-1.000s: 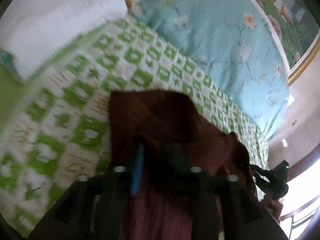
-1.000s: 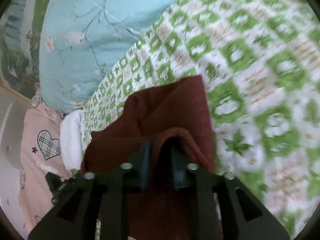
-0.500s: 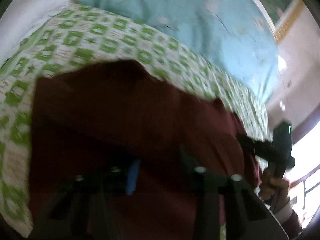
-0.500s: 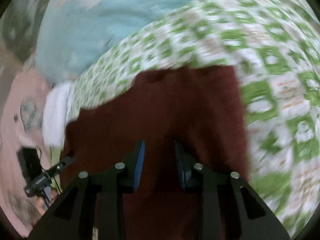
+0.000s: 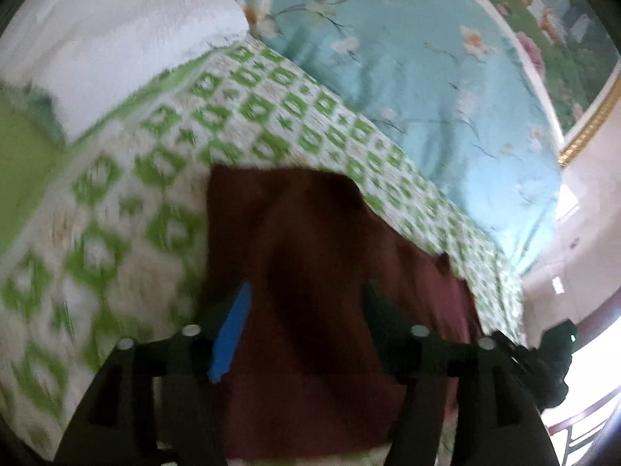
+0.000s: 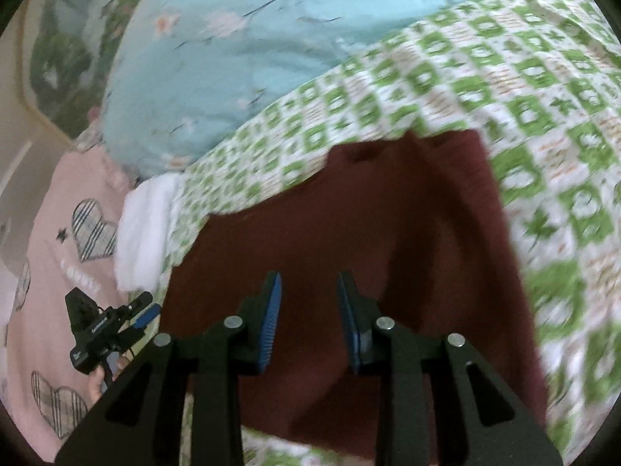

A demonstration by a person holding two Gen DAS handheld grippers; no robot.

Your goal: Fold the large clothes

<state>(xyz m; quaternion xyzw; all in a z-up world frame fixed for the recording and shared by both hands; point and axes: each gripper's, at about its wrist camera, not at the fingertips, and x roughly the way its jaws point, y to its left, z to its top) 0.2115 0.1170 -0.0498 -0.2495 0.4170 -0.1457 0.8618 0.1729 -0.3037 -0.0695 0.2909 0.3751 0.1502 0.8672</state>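
Note:
A dark red garment [image 5: 310, 272] lies folded on the green-and-white patterned bedspread [image 5: 163, 178]. My left gripper [image 5: 306, 291] is open above it, fingers spread wide, with nothing between them. In the right wrist view the same garment [image 6: 368, 233] lies flat under my right gripper [image 6: 310, 283], which is open and empty just above the cloth. The left gripper [image 6: 104, 326] shows at the garment's left edge in the right wrist view, and the right gripper [image 5: 551, 361] shows at the right edge of the left wrist view.
A light blue floral quilt [image 5: 407, 58] lies along the far side of the bed. A white pillow [image 5: 104, 27] sits at the left. A pink blanket with plaid hearts [image 6: 58, 233] lies beside a folded white cloth [image 6: 143, 233].
Both grippers were shut on the garment a second ago. They laid it down flat on the bedspread, opened, and let go; the left has spread wider and lifted back.

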